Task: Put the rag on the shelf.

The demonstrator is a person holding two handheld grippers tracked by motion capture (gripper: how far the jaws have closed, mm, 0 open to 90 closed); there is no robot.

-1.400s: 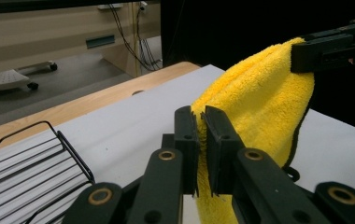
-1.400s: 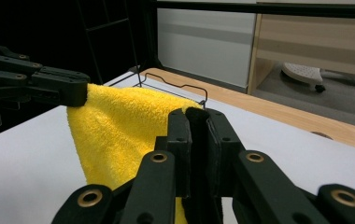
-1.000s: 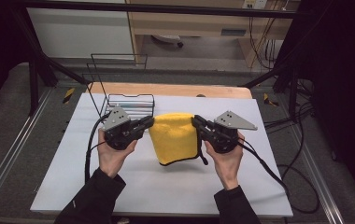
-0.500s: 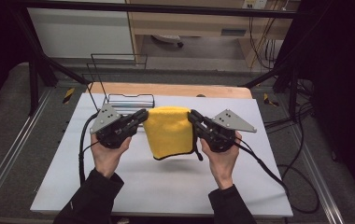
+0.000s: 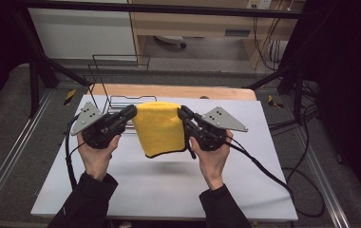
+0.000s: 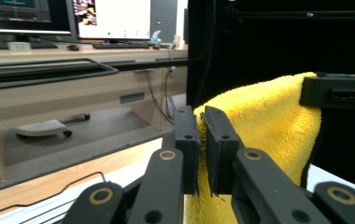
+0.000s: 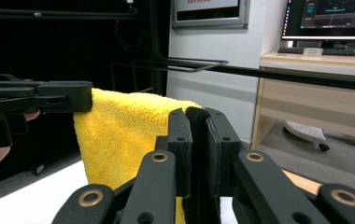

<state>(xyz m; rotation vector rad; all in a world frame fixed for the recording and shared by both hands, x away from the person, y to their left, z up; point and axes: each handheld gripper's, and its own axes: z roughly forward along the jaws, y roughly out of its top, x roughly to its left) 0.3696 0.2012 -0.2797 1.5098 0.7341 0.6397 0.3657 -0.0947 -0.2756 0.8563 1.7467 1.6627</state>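
High view: the yellow towel [image 5: 159, 127] hung folded between the two grippers, lifted clear of the white table [image 5: 169, 190], above its far half and nearer the far edge than the near one.
High view, left gripper [image 5: 130, 113]: jaws clenched on the towel's upper left corner — a hand [image 5: 95, 154] held it from below.
High view, right gripper [image 5: 182, 114]: jaws clamped on the upper right corner, the other hand [image 5: 210, 159] beneath it.
High view, wire rack [image 5: 117, 85]: stood at the table's far left corner, just behind the towel.
Left gripper view: black jaws pinched the towel's edge [image 6: 259, 121] between them; the other gripper [image 6: 337, 91] gripped the far corner.
Right gripper view: jaws closed on a dark-bordered edge of the towel [image 7: 129, 135] — the left gripper [image 7: 40, 100] bit the opposite corner.
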